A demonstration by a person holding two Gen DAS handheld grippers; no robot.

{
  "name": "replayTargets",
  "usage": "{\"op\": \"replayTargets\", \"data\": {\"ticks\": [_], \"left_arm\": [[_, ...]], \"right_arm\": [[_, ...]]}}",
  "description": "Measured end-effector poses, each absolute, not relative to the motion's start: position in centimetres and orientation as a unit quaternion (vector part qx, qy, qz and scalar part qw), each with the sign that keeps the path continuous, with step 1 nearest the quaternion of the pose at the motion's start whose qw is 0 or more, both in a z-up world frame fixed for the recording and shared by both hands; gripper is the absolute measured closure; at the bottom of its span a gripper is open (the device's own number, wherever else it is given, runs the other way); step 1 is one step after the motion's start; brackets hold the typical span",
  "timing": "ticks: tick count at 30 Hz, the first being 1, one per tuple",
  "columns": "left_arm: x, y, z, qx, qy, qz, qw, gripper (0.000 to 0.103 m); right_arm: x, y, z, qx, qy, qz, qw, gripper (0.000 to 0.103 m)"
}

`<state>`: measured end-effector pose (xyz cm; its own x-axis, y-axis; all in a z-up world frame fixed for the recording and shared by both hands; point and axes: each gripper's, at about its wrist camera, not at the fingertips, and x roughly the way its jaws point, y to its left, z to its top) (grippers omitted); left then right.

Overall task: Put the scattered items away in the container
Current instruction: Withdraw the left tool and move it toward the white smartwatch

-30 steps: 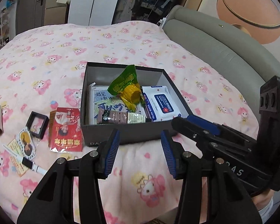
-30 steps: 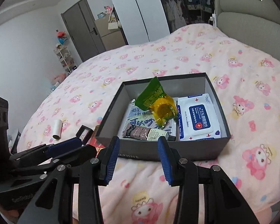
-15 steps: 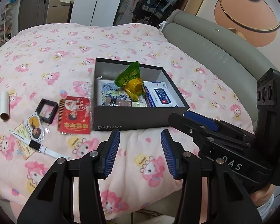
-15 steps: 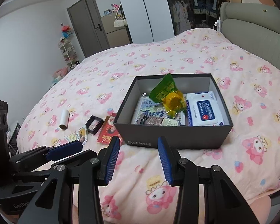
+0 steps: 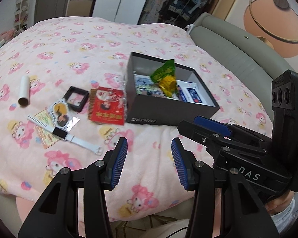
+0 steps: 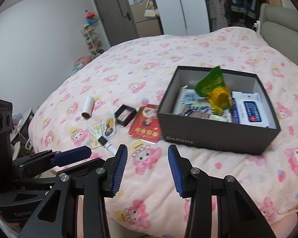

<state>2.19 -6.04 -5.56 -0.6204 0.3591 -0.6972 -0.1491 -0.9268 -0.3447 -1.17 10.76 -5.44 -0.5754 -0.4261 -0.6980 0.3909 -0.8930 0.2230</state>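
A dark grey box [image 5: 164, 111] [image 6: 212, 136] sits on the pink bed, holding a green and yellow snack bag [image 5: 165, 77] [image 6: 214, 91], a wipes pack [image 6: 248, 113] and other small packets. Left of the box lie a red packet [image 5: 106, 105] [image 6: 147, 127], a small black frame [image 5: 76, 98] [image 6: 125, 115], a sticker card [image 5: 59, 112], a white watch [image 5: 67, 136] [image 6: 104, 141] and a white tube [image 5: 24, 93] [image 6: 87, 107]. My left gripper [image 5: 149, 162] hangs open over the bed's near edge, empty. My right gripper [image 6: 147, 165] is open too, empty, beside it.
A grey padded headboard [image 5: 238, 59] runs along the right of the bed. Wardrobes and a door [image 6: 113, 13] stand beyond the far side. The bed's front edge [image 5: 129, 216] lies just under both grippers, with a person's hand [image 5: 282, 202] at lower right.
Both grippers have pulled back from the box toward the bed's near edge and swung left, so the scattered items on the left come into fuller view. Jaws unchanged.
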Motion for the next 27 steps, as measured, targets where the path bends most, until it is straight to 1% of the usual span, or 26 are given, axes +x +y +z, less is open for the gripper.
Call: {"op": "replayTargets", "data": {"ticks": [15,20,27], "left_arm": [[2.9,-15.4,-9.5,-0.419,-0.199,0.884,0.059,0.056],[2.3,-17.8,-11.8,-0.429,-0.230,0.873,0.042,0.056],[1.0,-19.3,-14.9,-0.446,-0.255,0.857,0.032,0.056]], "right_arm": [[-3.4,0.9,-8.4,0.427,0.021,-0.851,0.305,0.065],[-3.9,-1.4,-11.0,0.454,0.031,-0.833,0.314,0.065],[-5.1,-2.5,-13.6,0.483,0.046,-0.820,0.302,0.065]]}}
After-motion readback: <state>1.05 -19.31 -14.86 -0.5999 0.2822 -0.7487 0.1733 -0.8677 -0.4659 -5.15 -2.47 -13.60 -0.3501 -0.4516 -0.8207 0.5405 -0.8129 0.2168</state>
